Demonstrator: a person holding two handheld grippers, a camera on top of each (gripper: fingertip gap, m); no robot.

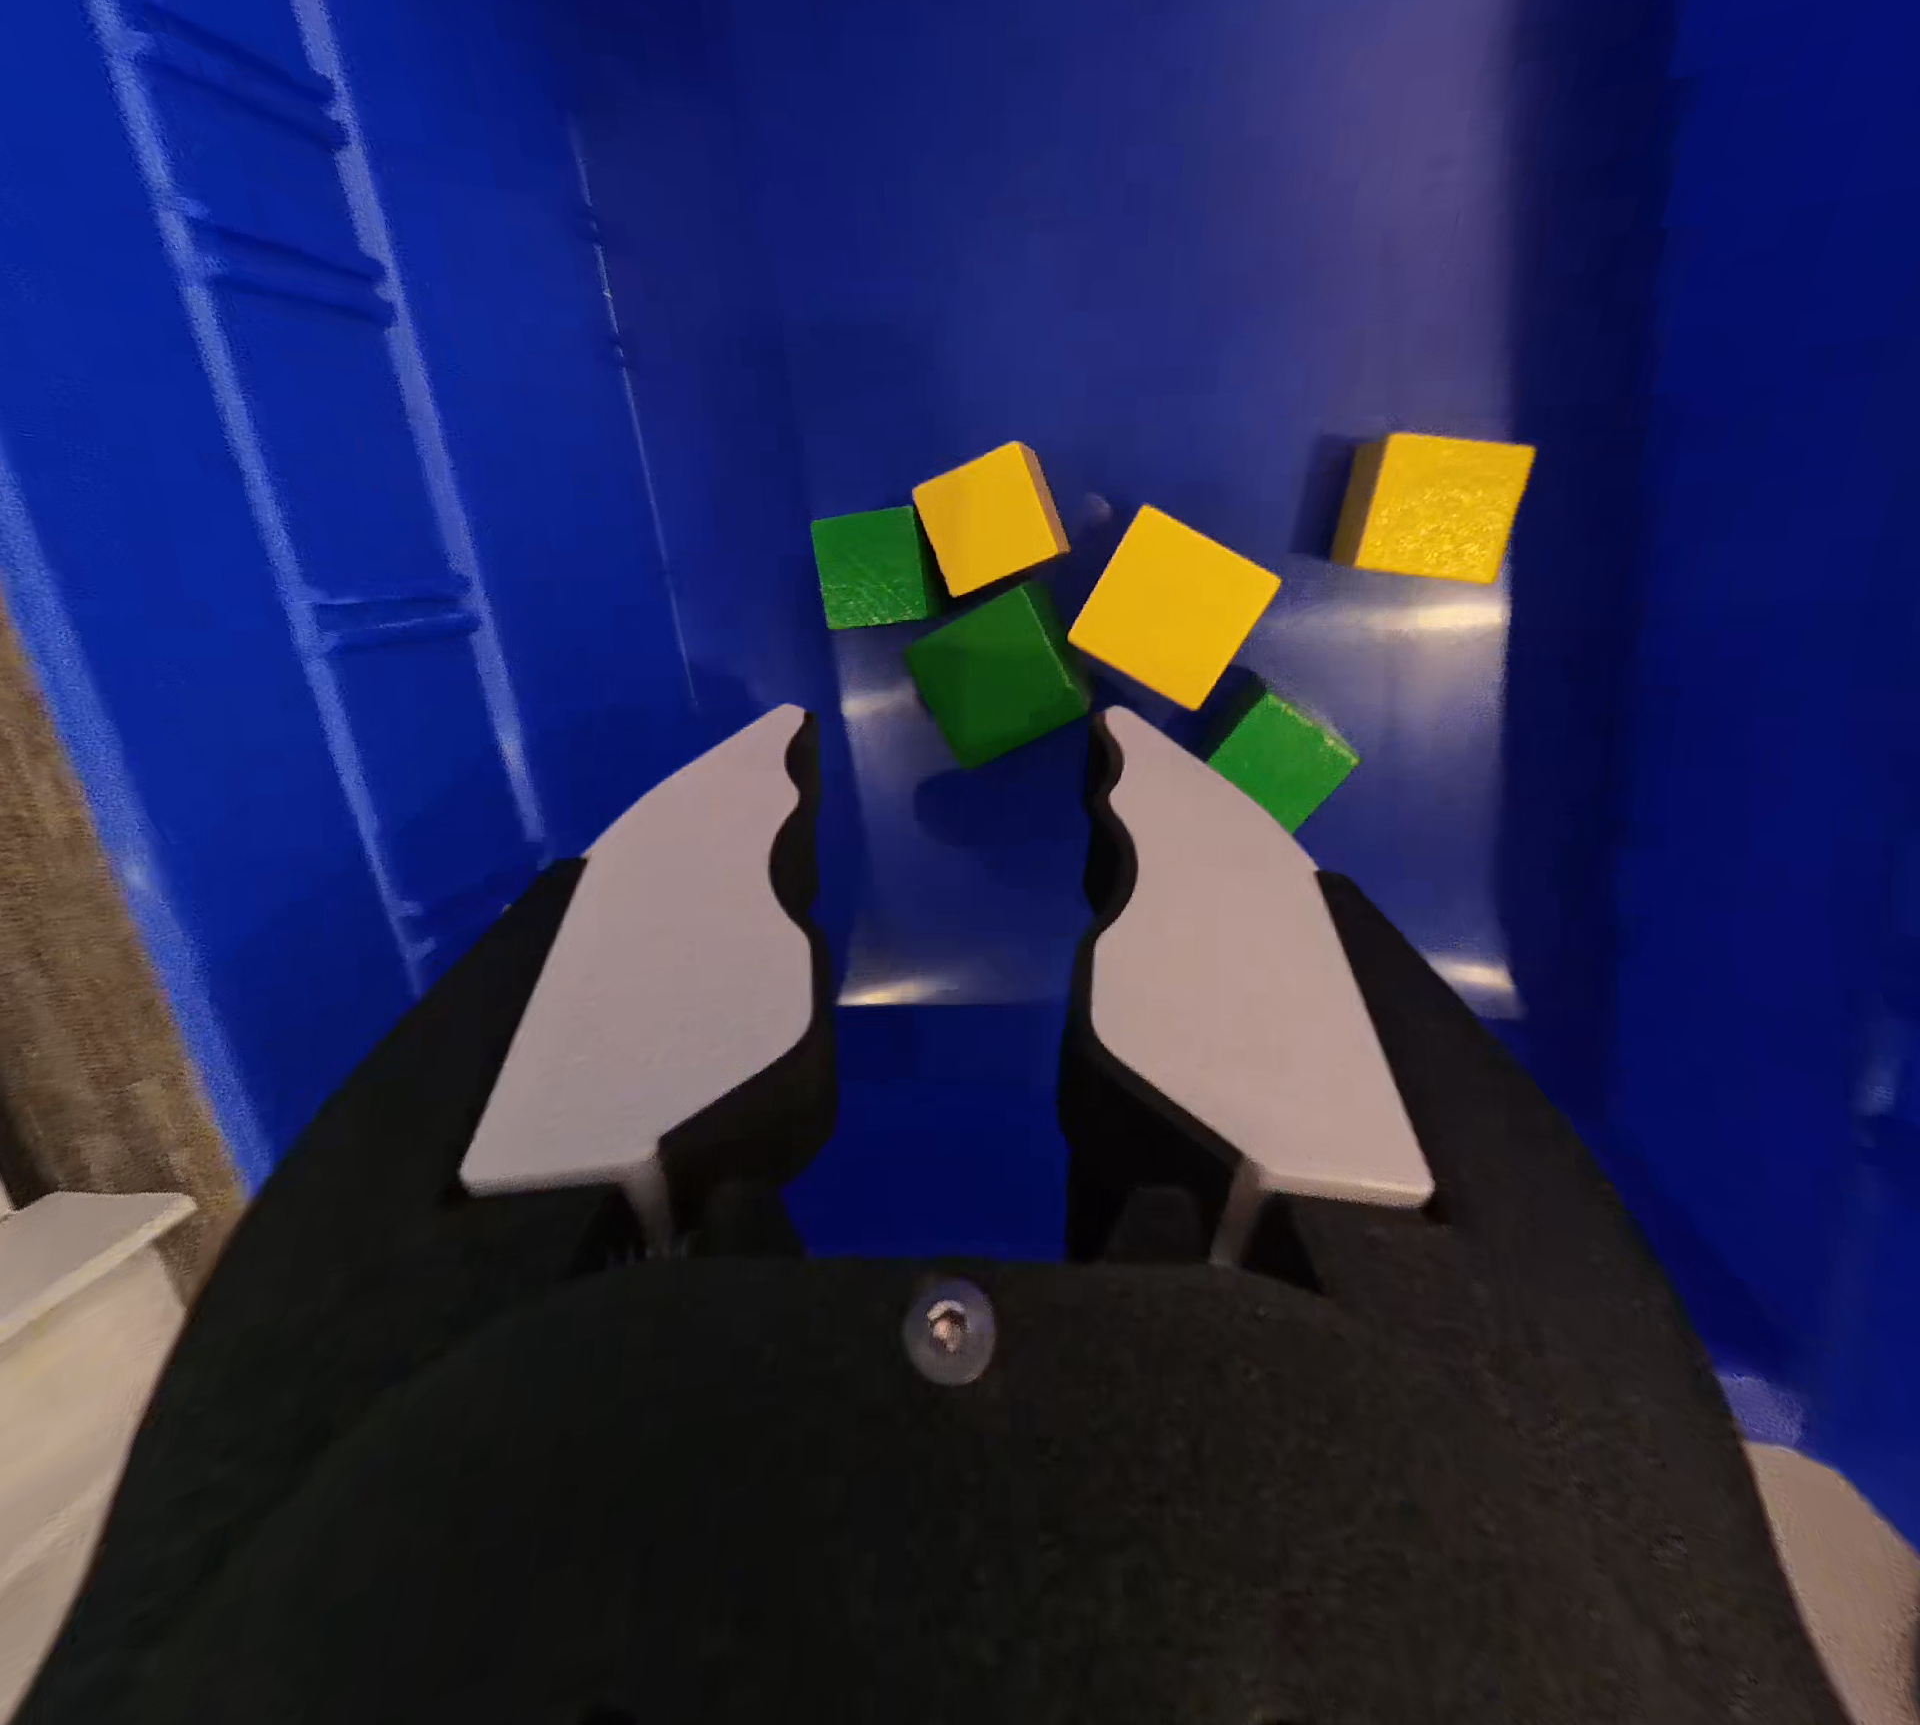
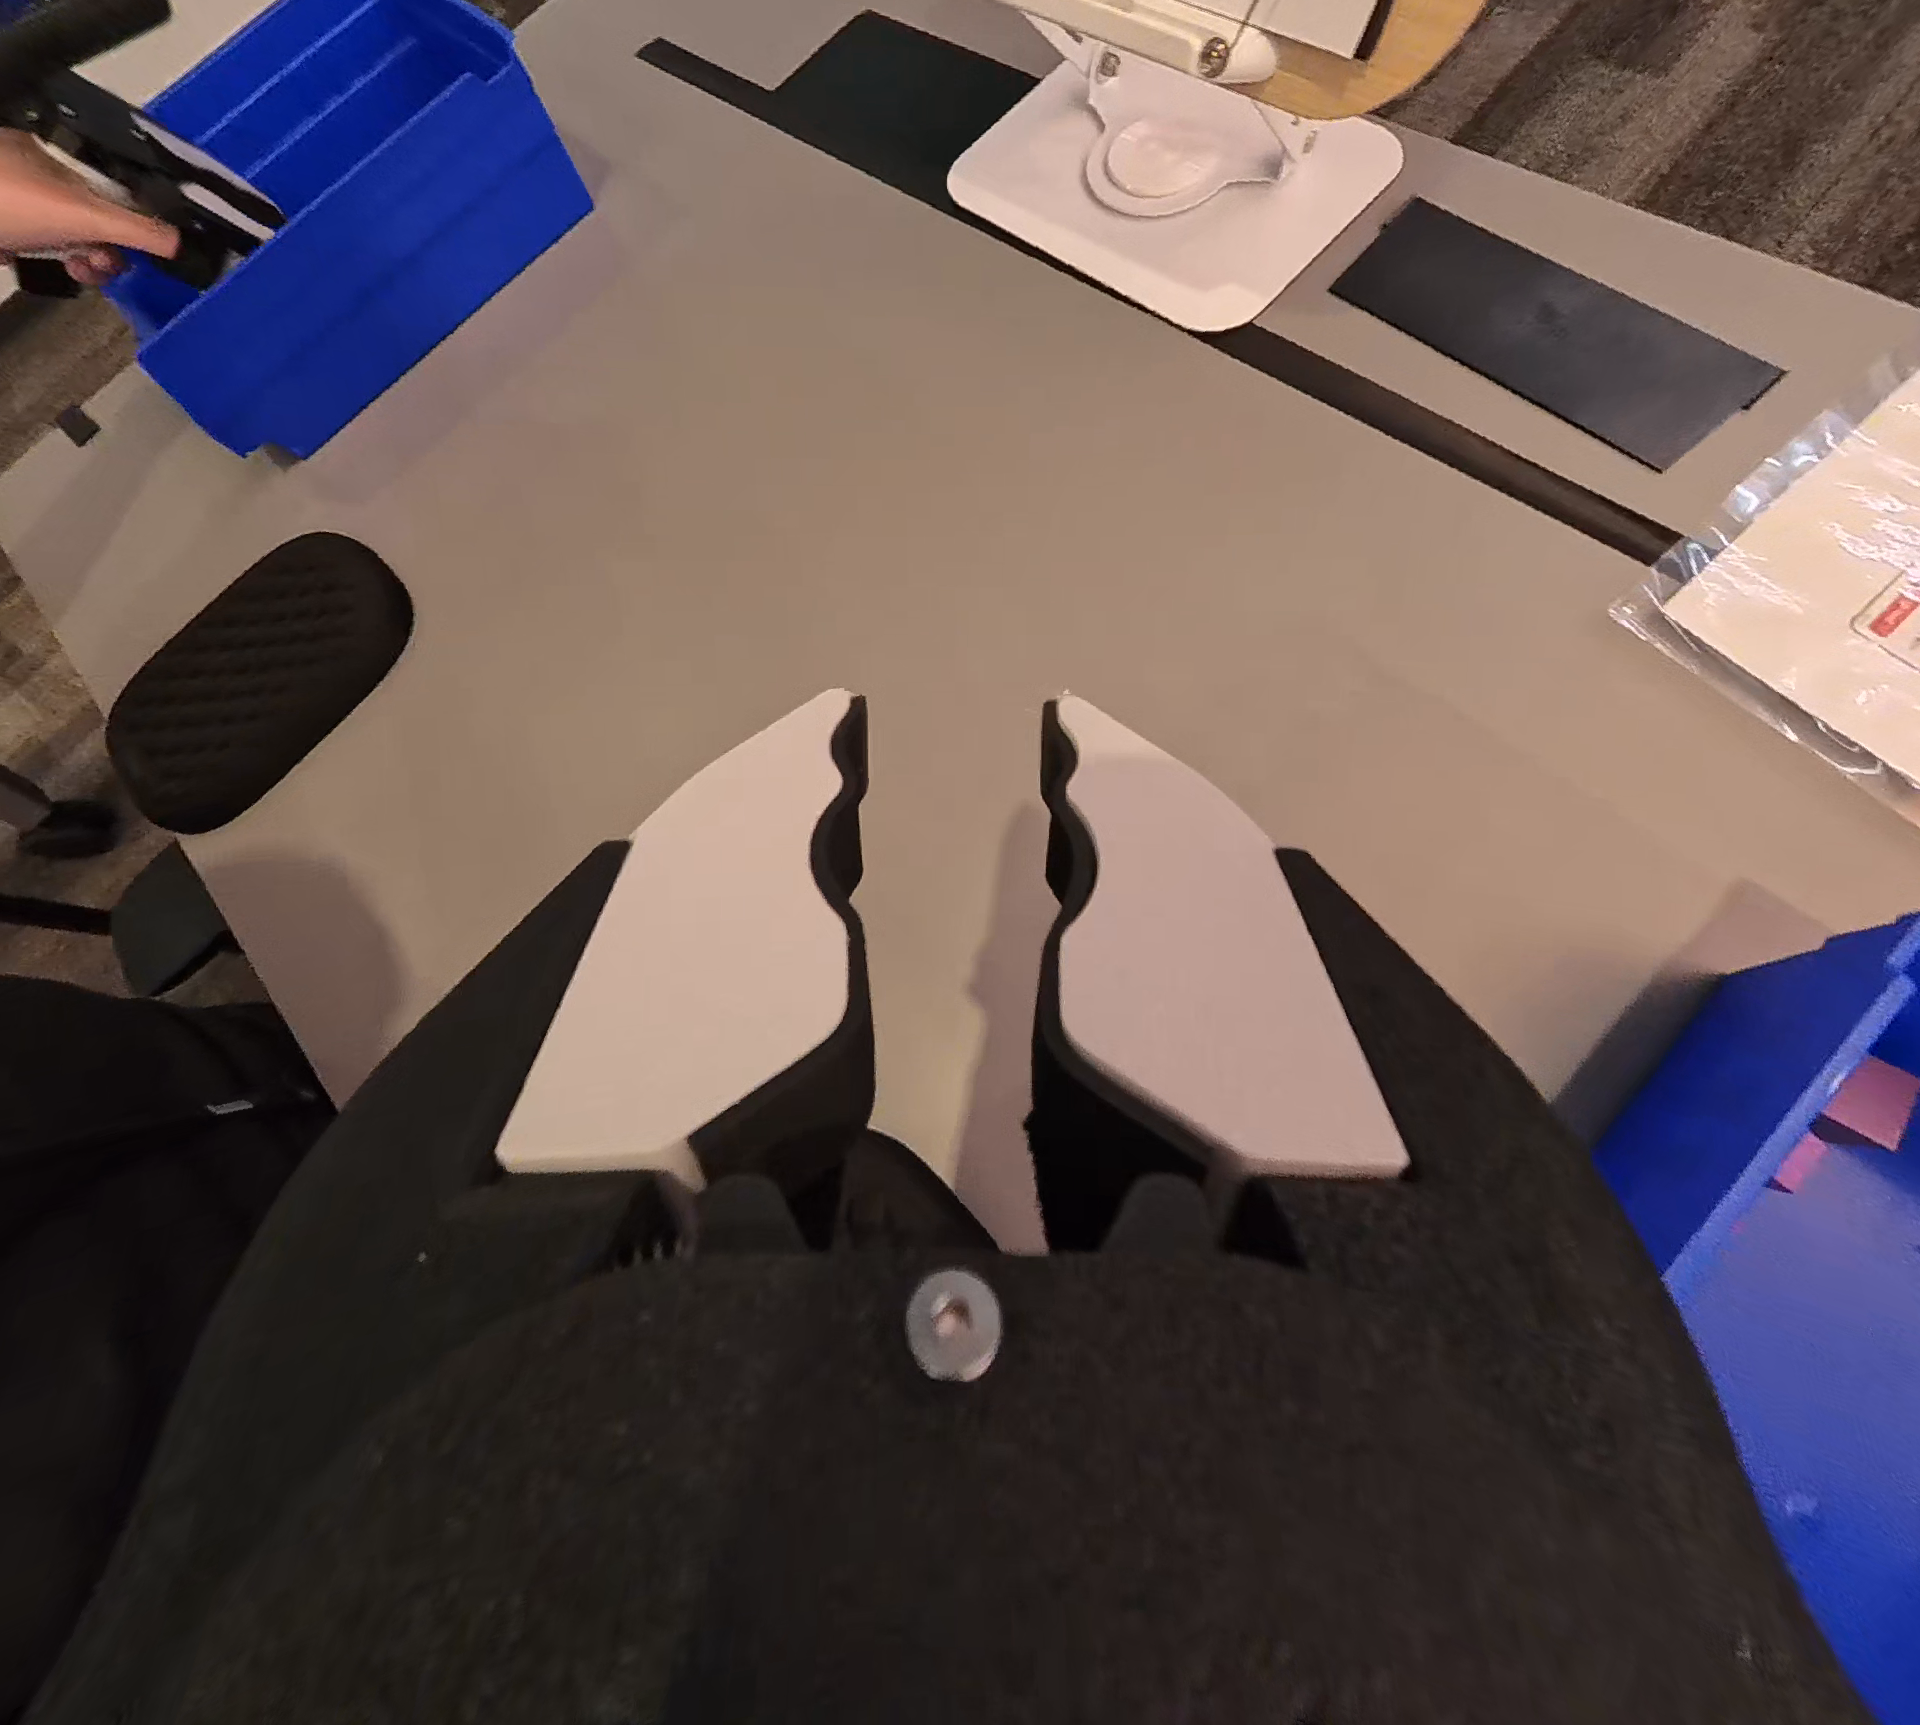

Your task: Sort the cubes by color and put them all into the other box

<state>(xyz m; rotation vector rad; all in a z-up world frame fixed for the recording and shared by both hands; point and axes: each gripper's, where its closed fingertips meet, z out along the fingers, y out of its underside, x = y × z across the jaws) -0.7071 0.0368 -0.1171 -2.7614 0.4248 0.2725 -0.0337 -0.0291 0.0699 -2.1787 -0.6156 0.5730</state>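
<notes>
green cube (image 1: 1288, 756) half behind fingers (image 1: 1226, 844), second box (image 2: 1787, 1260) cropped (contents blurred)

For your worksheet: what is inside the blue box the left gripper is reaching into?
Inside the blue box: three yellow cubes and three green cubes. The left gripper, open, hides the near floor and part of one green cube.

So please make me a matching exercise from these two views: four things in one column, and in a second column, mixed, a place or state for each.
Things:
1. left gripper
2. right gripper
3. lone yellow cube
4. white stand

Places or states:
A. open, above the bare grey table
B. on the table's far side, holding a board with papers
C. open, inside the blue box, near the cubes
D. apart from the other cubes, to their right

Pairs: 1-C, 2-A, 3-D, 4-B
</notes>
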